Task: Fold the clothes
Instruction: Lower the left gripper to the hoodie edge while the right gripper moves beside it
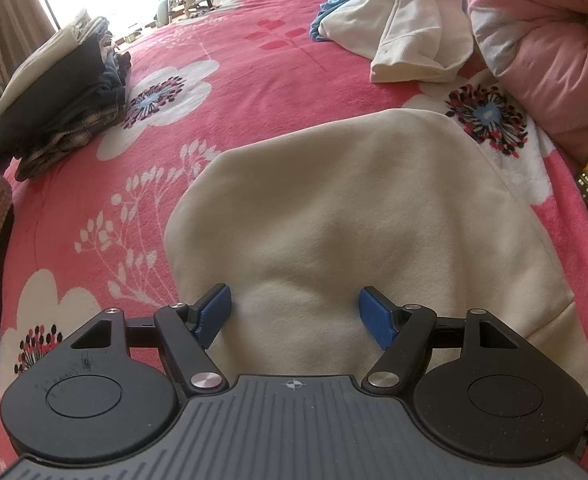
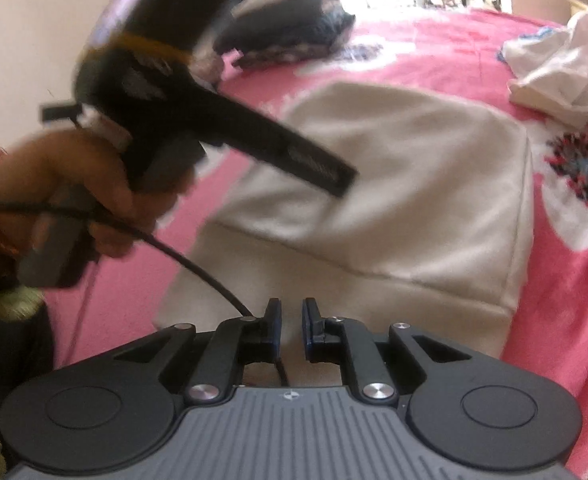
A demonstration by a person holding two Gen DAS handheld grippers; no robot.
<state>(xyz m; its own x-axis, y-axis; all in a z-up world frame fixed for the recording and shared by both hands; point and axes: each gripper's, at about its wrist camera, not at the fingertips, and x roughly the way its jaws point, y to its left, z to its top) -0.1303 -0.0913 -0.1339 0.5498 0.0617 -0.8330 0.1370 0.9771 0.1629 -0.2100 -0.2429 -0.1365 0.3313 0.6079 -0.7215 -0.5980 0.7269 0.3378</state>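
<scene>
Your left gripper [image 1: 294, 316] stands released, its blue pads wide apart over the near edge of the folded cream fleece garment [image 1: 354, 216], which lies flat on the pink floral blanket [image 1: 234, 40]. Your right gripper [image 2: 291, 328] is nearly clenched, a narrow gap left, nothing visibly between. Farther off sits a stack of folded dark clothes [image 1: 62, 96]; a heap of white unfolded clothes [image 1: 410, 28] lies beyond.

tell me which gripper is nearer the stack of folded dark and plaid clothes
Left. The left gripper hangs open over the cream folded garment, on the side toward the stack of folded dark and plaid clothes. The right gripper, nearly shut, sits at the garment's near edge, beyond the left.
</scene>
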